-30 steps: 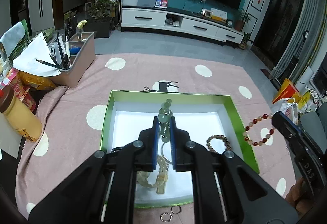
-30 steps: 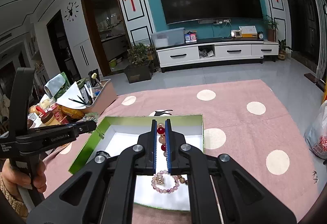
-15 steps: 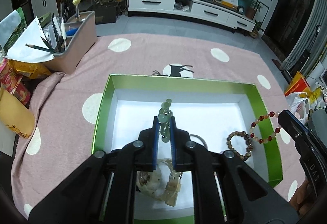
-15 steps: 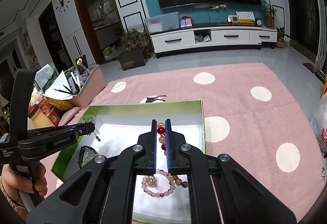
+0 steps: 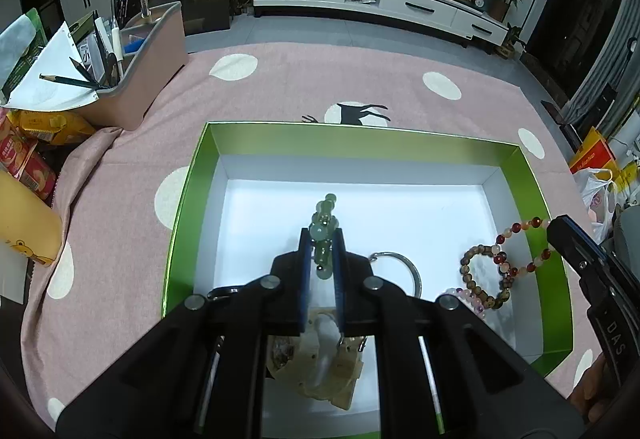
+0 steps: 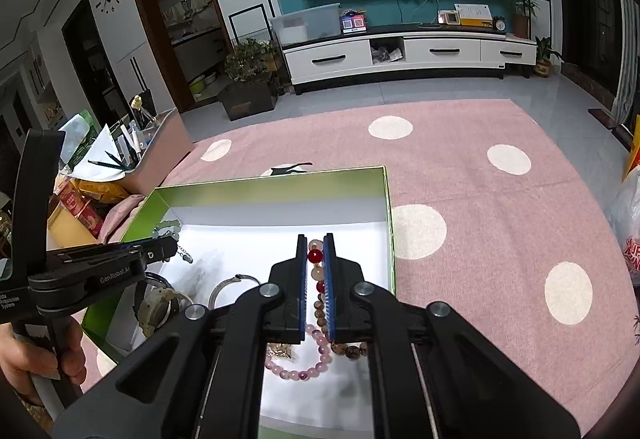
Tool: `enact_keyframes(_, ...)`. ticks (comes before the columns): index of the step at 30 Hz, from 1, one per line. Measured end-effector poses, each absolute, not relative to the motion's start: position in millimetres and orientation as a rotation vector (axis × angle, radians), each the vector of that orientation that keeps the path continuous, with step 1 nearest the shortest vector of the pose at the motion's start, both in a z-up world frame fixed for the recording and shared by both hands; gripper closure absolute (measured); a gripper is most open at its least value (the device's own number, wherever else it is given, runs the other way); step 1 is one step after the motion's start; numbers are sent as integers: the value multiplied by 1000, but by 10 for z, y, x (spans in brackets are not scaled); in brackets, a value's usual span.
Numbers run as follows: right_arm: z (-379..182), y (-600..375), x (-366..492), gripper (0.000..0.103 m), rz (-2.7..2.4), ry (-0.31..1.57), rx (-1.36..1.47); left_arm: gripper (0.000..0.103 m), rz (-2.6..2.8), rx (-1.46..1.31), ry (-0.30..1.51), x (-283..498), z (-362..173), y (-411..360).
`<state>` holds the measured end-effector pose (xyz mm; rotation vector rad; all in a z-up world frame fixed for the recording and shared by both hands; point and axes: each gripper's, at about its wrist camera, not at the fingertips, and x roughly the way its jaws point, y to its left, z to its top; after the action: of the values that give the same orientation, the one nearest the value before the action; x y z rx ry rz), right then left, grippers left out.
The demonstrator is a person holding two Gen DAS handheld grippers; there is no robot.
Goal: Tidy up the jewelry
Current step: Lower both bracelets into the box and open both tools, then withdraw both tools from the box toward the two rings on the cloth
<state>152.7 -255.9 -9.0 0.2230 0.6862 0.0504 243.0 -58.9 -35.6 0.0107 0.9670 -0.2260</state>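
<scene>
A green box (image 5: 192,199) with a white floor lies on the pink dotted cloth. My left gripper (image 5: 322,235) is shut on a green bead bracelet (image 5: 324,215) and holds it over the box's middle. My right gripper (image 6: 315,243) is shut on a red and pale bead bracelet (image 6: 315,257), seen hanging over the box's right wall in the left wrist view (image 5: 520,239). In the box lie a brown bead bracelet (image 5: 480,275), a pink bead bracelet (image 6: 296,371), a silver bangle (image 5: 404,267) and pale jade pieces (image 5: 320,371).
A pink organiser (image 5: 136,59) with pens and paper stands at the far left. Snack packs (image 5: 24,159) and a yellow bottle (image 5: 24,223) sit left of the cloth. A plastic bag (image 5: 600,191) lies to the right. The box's far wall (image 6: 272,187) faces the room.
Both grippers have moved forward and lower over the box with their bracelets still held. The right gripper's bracelet now hangs over the box's right part.
</scene>
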Motion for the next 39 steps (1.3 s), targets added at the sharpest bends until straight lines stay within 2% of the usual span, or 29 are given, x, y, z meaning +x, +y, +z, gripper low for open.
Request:
enact_keyframes(5,-94,-2565,1523,95,44,694,224,92,-216,14,976,2430,-356,-596)
enact_keyframes(8,-78,-2584,1509,85,38,689,236,91,-217,11,976,2410,-341,-601)
enact_keyframes(11,-64,-2596,1488,85,33,684,239,79,-215,4,967,2394,-306,-595)
enact_keyframes(13,-54,-2606,1477,83,32,682,244,66,-213,-2,957,2382,-277,-582)
enact_keyframes(17,-17,-2612,1444,70,30,672,247,60,-210,2,935,2348,-205,-581)
enact_keyframes(28,141,-2610,1283,41,4,636,256,25,-181,0,881,2205,11,-509)
enact_keyframes(32,232,-2599,1168,29,-18,621,249,19,-184,-14,864,2095,118,-458)
enact_keyframes(34,282,-2587,1103,25,-27,612,247,14,-183,-17,855,2035,162,-441)
enact_keyframes(39,390,-2553,946,16,-37,594,244,8,-188,-22,832,1850,307,-388)
